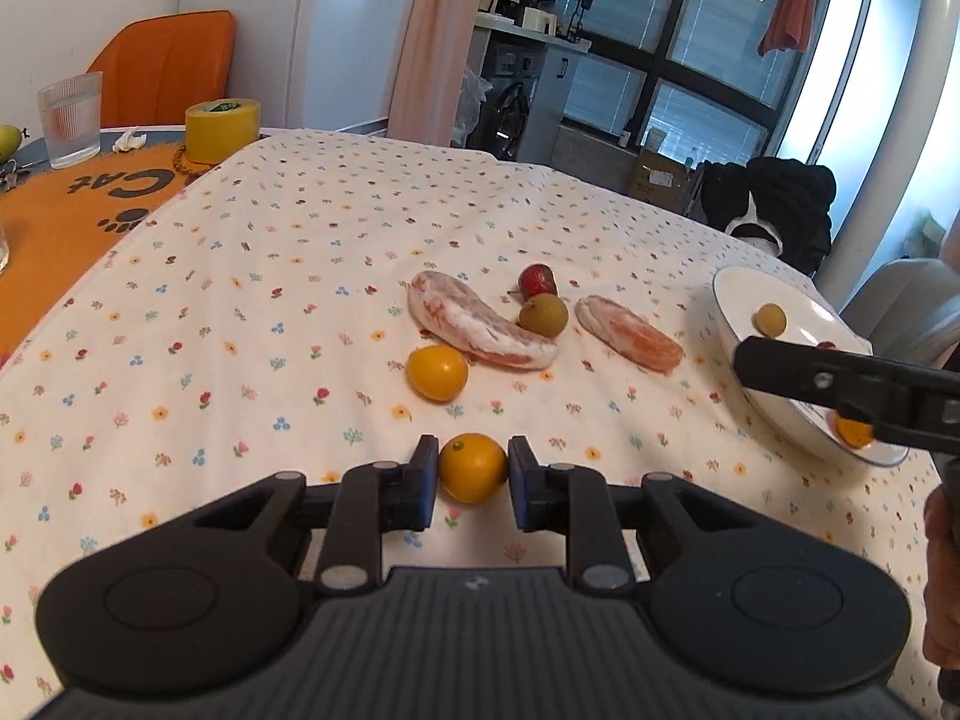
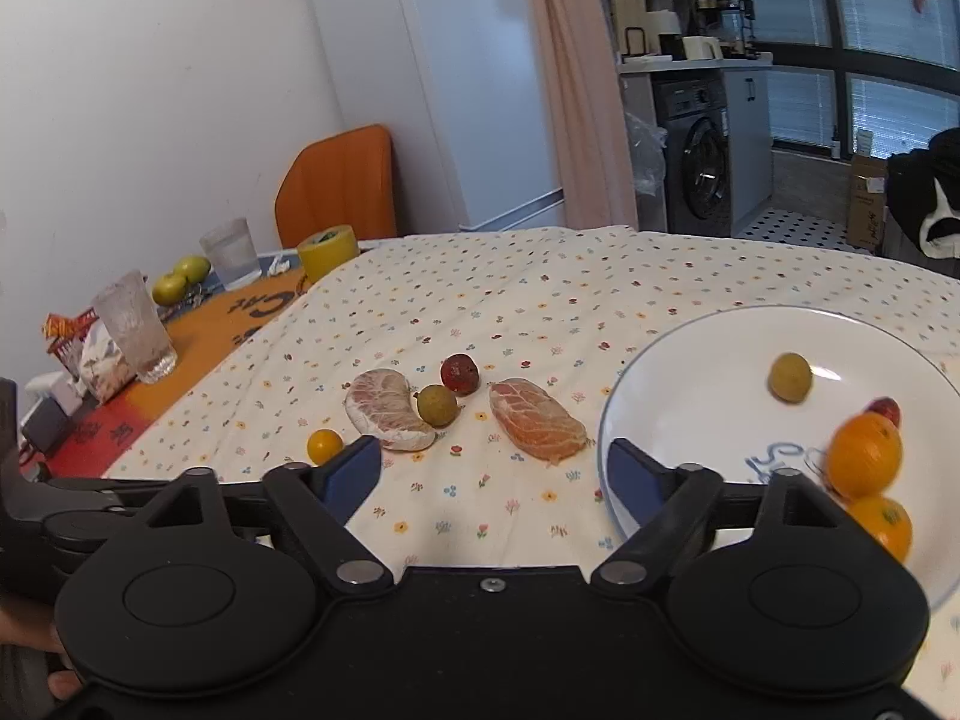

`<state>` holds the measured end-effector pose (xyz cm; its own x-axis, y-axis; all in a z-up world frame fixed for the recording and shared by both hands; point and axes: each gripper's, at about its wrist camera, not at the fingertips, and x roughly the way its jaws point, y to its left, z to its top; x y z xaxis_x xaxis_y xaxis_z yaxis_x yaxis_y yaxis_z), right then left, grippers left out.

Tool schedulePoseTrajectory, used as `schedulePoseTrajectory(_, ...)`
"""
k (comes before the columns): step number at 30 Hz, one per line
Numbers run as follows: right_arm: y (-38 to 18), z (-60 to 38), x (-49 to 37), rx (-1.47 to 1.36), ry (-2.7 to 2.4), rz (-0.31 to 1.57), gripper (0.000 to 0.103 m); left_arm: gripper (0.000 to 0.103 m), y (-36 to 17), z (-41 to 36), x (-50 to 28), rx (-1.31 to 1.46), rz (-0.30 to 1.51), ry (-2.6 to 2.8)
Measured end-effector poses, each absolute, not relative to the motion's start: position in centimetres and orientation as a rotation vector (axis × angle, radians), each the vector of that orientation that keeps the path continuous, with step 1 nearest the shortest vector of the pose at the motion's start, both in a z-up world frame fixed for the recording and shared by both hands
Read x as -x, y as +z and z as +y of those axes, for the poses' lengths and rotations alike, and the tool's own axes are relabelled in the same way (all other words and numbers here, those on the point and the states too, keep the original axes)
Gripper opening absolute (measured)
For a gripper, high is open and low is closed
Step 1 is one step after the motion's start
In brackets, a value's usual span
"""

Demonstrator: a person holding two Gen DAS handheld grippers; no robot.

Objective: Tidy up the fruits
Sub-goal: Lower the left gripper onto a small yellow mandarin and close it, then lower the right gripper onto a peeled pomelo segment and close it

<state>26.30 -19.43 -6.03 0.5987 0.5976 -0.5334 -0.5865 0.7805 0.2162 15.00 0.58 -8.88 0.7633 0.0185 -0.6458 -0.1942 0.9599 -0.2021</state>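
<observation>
Pickup step: left tongs point(image 1: 473, 474) clamped on an orange point(image 1: 472, 467) on the desk point(image 1: 240, 300); right tongs point(image 2: 495, 468) apart, empty; next, probably carry it to the plate point(image 2: 690, 372).

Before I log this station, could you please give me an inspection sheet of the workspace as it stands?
Surface: table under a floral cloth, with an orange mat at its far left.
Job's things: white plate holds two oranges, a small greenish fruit and a red one. On the cloth lie two peeled pomelo segments, a strawberry, a longan and a yellow tomato.
Clutter: yellow tape roll, two glasses, green pears, snack packets.
Grippers: left gripper brackets a small orange, contact unclear; right gripper is open and empty beside the plate.
Cables: nothing seen.
Surroundings: orange chair, refrigerator, curtain, washing machine, windows.
</observation>
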Motion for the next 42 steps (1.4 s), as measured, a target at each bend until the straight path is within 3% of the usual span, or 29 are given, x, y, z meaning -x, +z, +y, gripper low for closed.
schedulePoseTrajectory(9,-6.3,-17.5,-28.5,0.048,0.714,0.658,0.060,0.023,-8.6,2.0,-15.7,0.279,0.673,0.144)
schedulePoseTrajectory(24,-7.0,-13.8,-31.6,0.196,0.718,0.705,0.054,0.023,-8.0,4.6,-16.7,0.317,0.659,0.179)
schedulePoseTrajectory(30,-7.5,-12.9,-32.9,0.270,0.716,0.747,0.047,0.023,-7.8,5.2,-17.3,0.328,0.662,0.184)
schedulePoseTrajectory(39,-8.4,-11.3,-34.1,0.379,0.731,0.790,0.047,0.023,-7.5,5.8,-17.7,0.338,0.661,0.191)
schedulePoseTrajectory(42,-8.2,-11.2,-34.4,0.383,0.742,0.803,0.039,0.023,-7.3,6.1,-17.7,0.340,0.658,0.196)
